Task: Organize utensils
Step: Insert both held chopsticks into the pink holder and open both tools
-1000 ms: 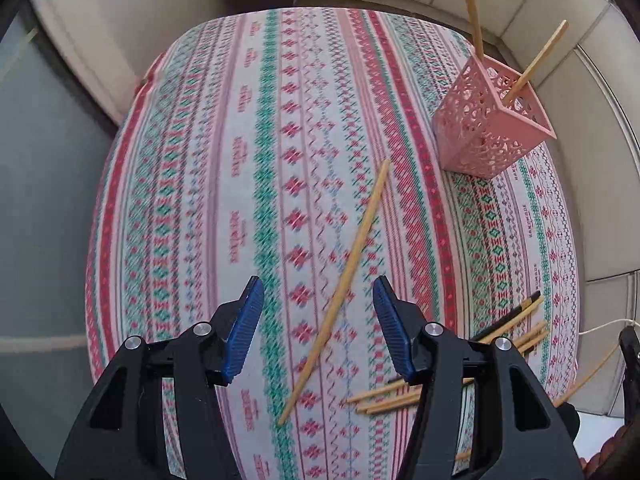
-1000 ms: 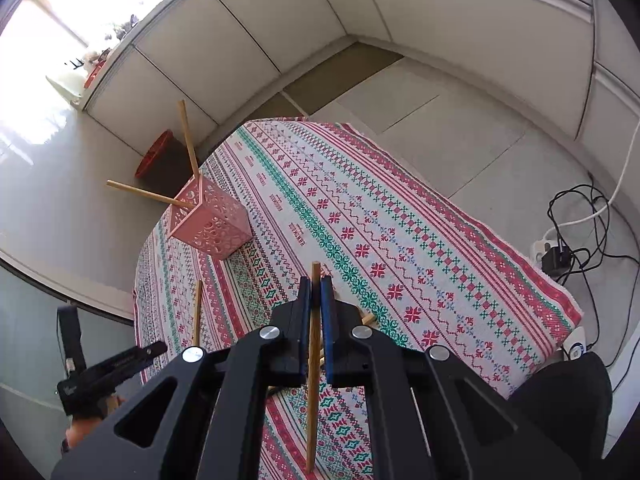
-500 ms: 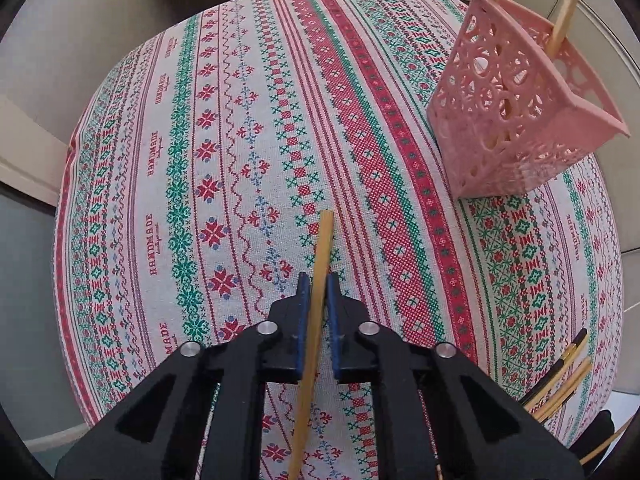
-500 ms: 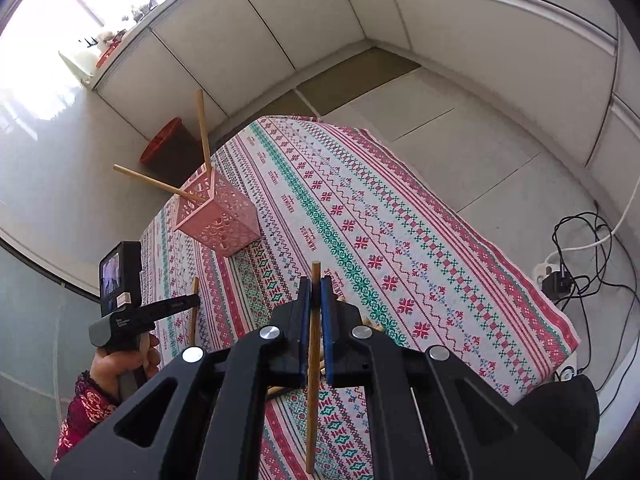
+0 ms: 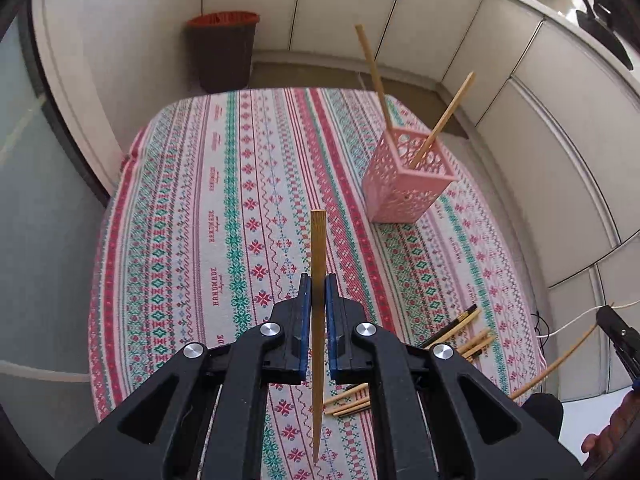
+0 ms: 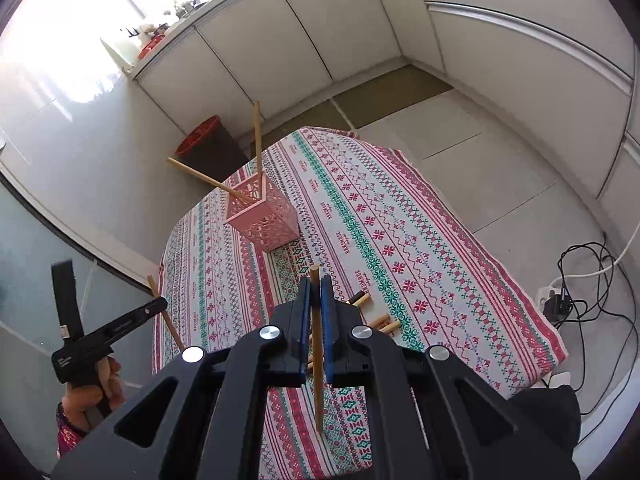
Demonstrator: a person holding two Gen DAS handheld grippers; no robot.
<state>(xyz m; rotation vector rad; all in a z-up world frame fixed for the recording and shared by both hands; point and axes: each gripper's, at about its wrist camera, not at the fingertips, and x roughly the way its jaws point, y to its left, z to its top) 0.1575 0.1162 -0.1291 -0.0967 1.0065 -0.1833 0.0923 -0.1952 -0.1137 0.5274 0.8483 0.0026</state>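
My left gripper [image 5: 317,280] is shut on a bamboo chopstick [image 5: 318,248], held off the patterned tablecloth [image 5: 224,208]. In the right wrist view the left gripper [image 6: 160,305] shows at the left with its chopstick [image 6: 153,285]. Another chopstick [image 6: 315,278] stands clamped in my right gripper [image 6: 316,284], which is shut on it. A pink perforated holder [image 5: 404,188] stands on the cloth to the right with two chopsticks [image 5: 440,122] leaning in it; the right wrist view has the holder [image 6: 264,224] ahead. Several loose chopsticks [image 5: 472,340] lie near the table's right edge.
A dark bin with a red rim [image 5: 224,52] stands on the floor beyond the table. White cabinets [image 5: 520,92] line the walls. Cables and a power strip [image 6: 560,300] lie on the floor at the right. A hand [image 6: 90,394] holds the left gripper's handle.
The left gripper came down over the lone chopstick on the cloth, shut on it and lifted it clear of the table. The right gripper rose a little, still holding its chopstick.
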